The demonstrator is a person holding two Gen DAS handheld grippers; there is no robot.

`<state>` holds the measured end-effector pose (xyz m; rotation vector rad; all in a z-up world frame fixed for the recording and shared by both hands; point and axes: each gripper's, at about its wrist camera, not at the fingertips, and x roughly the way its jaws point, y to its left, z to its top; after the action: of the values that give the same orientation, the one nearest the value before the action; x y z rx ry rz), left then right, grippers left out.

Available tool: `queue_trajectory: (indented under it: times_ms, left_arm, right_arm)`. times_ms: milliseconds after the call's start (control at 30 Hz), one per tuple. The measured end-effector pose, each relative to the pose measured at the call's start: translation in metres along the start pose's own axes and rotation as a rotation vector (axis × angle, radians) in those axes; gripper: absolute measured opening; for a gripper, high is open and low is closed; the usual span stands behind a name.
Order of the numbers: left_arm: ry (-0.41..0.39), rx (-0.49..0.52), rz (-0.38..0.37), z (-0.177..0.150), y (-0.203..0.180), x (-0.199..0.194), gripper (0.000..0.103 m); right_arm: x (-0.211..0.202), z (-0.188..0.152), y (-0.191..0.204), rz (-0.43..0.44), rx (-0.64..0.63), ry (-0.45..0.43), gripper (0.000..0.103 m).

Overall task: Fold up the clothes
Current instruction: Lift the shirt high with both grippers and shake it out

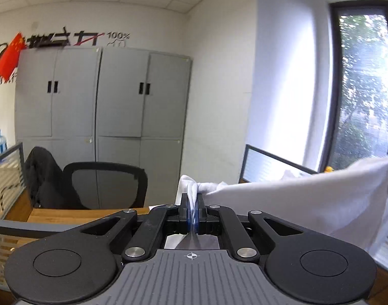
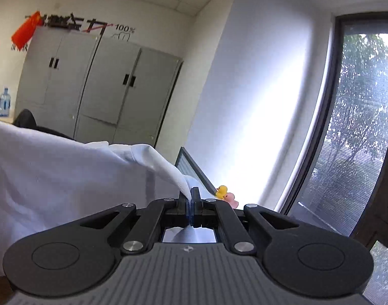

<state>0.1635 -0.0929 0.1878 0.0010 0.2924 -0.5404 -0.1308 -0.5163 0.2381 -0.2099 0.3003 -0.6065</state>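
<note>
White garment (image 1: 295, 198) pinched between both hand-held grippers, raised.

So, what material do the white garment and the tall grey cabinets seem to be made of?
White garment: probably thin cotton knit, matte; it drapes softly and bunches where pinched.
Grey cabinets: likely painted sheet metal, with flat doors and a smooth, even, dull finish; blur leaves this uncertain.

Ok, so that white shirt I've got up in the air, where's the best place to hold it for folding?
Probably where it is already held: both grippers are shut on the white shirt, the left gripper on a bunched end and the right gripper on the other, each from its own side. The cloth spans between them, so it should hang flat.
</note>
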Motion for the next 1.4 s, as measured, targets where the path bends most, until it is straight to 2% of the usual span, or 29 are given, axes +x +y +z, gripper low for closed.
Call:
queue_trajectory:
  times_ms: [100,233,333,500,633,733,933,1067,1100,1167,1233,1333,1400]
  left_arm:
    - [0.06,0.025,-0.013,-0.035,-0.006,-0.01,0.005]
    - [0.215,0.001,-0.002,-0.093,-0.004,-0.018,0.005]
    - [0.323,-0.014,0.039,-0.141,0.009,-0.018,0.005]
    - [0.466,-0.017,0.138,-0.208,0.047,-0.014,0.005]
    - [0.532,0.009,0.222,-0.249,0.078,-0.007,0.005]
    - [0.54,0.023,0.272,-0.26,0.103,0.001,0.005]
    - [0.541,0.019,0.384,-0.259,0.158,0.024,0.007]
    - [0.516,-0.005,0.423,-0.252,0.184,0.029,0.019]
    - [0.502,-0.01,0.426,-0.248,0.185,0.022,0.021]
    - [0.476,-0.014,0.426,-0.24,0.183,0.006,0.034]
    - [0.464,0.0,0.415,-0.237,0.179,-0.013,0.041]
    - [0.459,0.022,0.405,-0.229,0.168,-0.042,0.047]
    - [0.458,0.025,0.407,-0.227,0.158,-0.063,0.047]
  right_arm:
    - [-0.025,-0.02,-0.001,0.029,-0.003,0.054,0.002]
    - [-0.047,-0.072,0.019,0.086,-0.026,0.196,0.002]
    - [-0.062,-0.115,0.043,0.155,-0.037,0.315,0.002]
    - [-0.091,-0.187,0.111,0.302,-0.053,0.501,0.002]
    - [-0.096,-0.23,0.182,0.455,-0.094,0.624,0.002]
    - [-0.112,-0.245,0.224,0.577,-0.11,0.671,0.002]
    - [-0.12,-0.256,0.311,0.842,-0.129,0.708,0.002]
    - [-0.137,-0.256,0.376,0.981,-0.146,0.71,0.002]
    - [-0.137,-0.256,0.391,1.016,-0.152,0.709,0.002]
    - [-0.134,-0.255,0.417,1.072,-0.175,0.706,0.002]
    - [-0.13,-0.253,0.442,1.132,-0.211,0.707,0.002]
    - [-0.114,-0.25,0.461,1.239,-0.264,0.721,0.002]
    - [-0.11,-0.247,0.468,1.312,-0.305,0.716,0.003]
